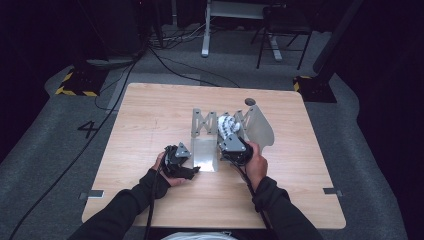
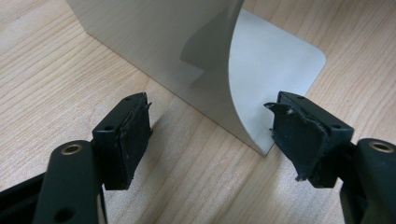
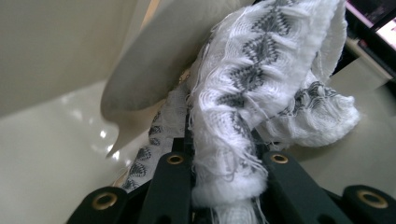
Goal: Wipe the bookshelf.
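Note:
A grey metal bookend (image 1: 205, 156) stands mid-table, its flat foot toward me and its upright cut with zigzag slots. A second bookend (image 1: 261, 129) stands to its right. Between them hangs a white cloth with a grey knitted pattern (image 1: 227, 124), and my right gripper (image 1: 228, 136) is shut on it. In the right gripper view the cloth (image 3: 261, 60) bunches up out of the closed jaws of the right gripper (image 3: 224, 154). My left gripper (image 1: 194, 170) is open at the foot's near left corner. In the left gripper view, the left gripper (image 2: 210, 126) straddles the bookend's (image 2: 154, 42) edge without touching it.
The wooden table (image 1: 150, 115) has bare room on its left, right and near sides. A small round hole (image 1: 249, 102) lies behind the bookends. Cables, stands and chair legs are on the dark floor beyond the far edge.

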Motion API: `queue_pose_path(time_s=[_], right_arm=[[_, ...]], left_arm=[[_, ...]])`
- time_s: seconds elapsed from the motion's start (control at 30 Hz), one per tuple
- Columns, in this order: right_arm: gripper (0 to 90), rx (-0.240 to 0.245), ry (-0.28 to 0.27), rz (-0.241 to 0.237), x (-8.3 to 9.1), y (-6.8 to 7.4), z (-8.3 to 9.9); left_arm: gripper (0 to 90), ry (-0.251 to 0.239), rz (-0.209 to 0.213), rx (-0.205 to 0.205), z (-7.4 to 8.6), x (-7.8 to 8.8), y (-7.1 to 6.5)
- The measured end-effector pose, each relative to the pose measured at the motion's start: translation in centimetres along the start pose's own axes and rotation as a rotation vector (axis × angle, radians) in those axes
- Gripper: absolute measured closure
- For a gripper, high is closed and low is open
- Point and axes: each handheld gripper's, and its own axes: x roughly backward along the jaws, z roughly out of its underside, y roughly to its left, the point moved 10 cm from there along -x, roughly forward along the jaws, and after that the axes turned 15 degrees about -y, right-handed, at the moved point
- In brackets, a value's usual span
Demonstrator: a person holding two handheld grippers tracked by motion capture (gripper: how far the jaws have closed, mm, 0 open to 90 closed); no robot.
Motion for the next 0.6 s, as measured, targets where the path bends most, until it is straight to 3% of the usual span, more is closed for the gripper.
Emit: queue_pose_path(time_s=[0.13, 0.33, 0.43, 0.6], right_arm=[[79.6, -0.019, 0.038, -0.028, -0.6, 1.2, 2.0], [79.7, 0.004, 0.113, -0.068, -1.4, 2.9, 4.9], [79.7, -0.005, 0.11, -0.065, -1.5, 2.8, 4.7], [79.8, -0.007, 0.043, 0.027, -1.1, 1.0, 2.0]], left_arm=[[28.2, -0.002, 0.002, -0.002, 0.0, 0.0, 0.0], [28.3, -0.002, 0.002, -0.002, 0.0, 0.0, 0.0], [28.3, -0.002, 0.001, -0.002, 0.0, 0.0, 0.0], [28.3, -0.002, 0.002, -0.001, 0.0, 0.0, 0.0]])
